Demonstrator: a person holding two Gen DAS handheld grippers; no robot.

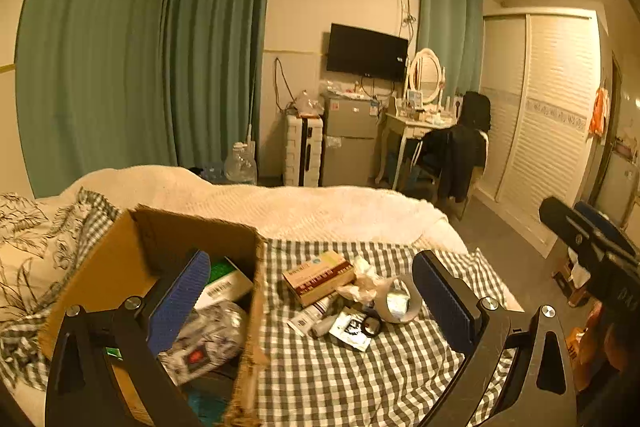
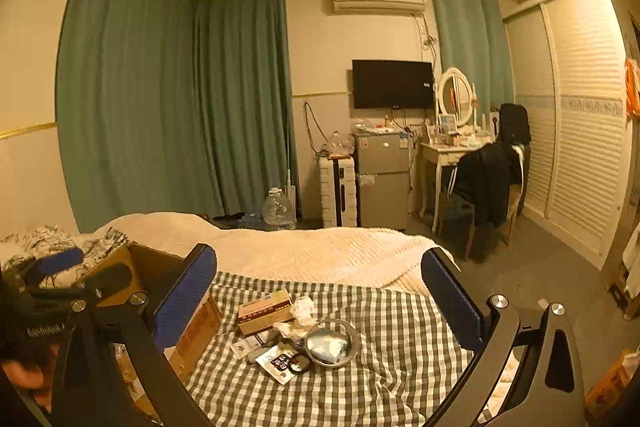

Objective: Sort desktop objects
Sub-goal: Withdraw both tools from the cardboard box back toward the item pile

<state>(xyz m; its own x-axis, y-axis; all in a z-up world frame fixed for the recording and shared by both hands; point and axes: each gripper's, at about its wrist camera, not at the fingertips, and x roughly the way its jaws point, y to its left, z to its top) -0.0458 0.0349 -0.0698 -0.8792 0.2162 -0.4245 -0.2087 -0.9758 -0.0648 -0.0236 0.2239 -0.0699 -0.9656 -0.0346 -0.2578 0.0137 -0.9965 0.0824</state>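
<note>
A pile of small items lies on the green checked cloth (image 1: 340, 387): a red and cream medicine box (image 1: 318, 277), crumpled tissue (image 1: 364, 279), a roll of clear tape (image 1: 396, 301), a white tube (image 1: 310, 315) and a printed sachet (image 1: 352, 329). An open cardboard box (image 1: 160, 239) to the left holds several packs. My left gripper (image 1: 316, 291) is open and empty, its left finger over the box. My right gripper (image 2: 320, 291) is open and empty in front of the medicine box (image 2: 266, 309), the tape roll (image 2: 332, 343) and the sachet (image 2: 280, 363). The left gripper (image 2: 84, 269) hangs over the cardboard box (image 2: 148, 267).
A cream blanket (image 2: 320, 251) covers the bed beyond the cloth. A leaf-print duvet (image 1: 28, 251) lies at the left. Grey floor (image 2: 540, 267) runs along the bed's right side, with a chair (image 2: 488, 183), a dressing table, a small fridge (image 2: 382, 179) and a wardrobe behind.
</note>
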